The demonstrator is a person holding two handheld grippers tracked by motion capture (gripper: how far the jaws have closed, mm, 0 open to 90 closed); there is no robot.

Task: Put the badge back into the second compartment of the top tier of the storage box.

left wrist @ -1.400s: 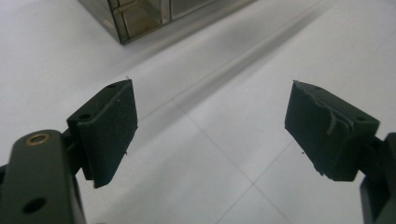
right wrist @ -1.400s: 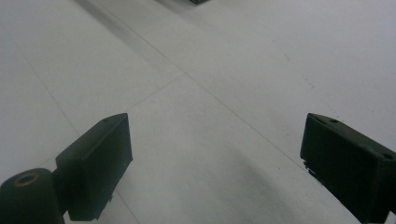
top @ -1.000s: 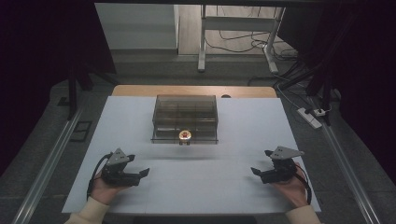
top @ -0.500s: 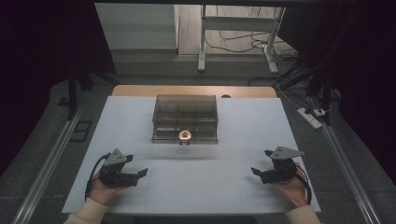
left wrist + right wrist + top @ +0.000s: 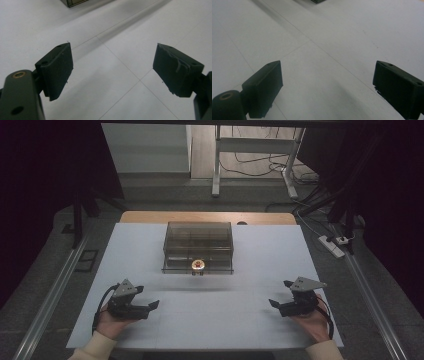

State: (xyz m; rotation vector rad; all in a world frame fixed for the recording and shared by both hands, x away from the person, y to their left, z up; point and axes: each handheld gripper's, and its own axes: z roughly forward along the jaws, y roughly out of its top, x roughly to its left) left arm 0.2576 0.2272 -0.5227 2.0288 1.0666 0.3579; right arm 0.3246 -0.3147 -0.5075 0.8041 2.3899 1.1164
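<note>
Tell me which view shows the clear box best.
The high view: the whole clear box stands mid-table, a small round thing at its front. The left and right gripper views catch just a corner at their top edges.

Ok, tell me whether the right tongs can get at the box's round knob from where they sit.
Probably yes: the right tongs stand open and empty, with bare table between them and the knob on the box's near face.
</note>
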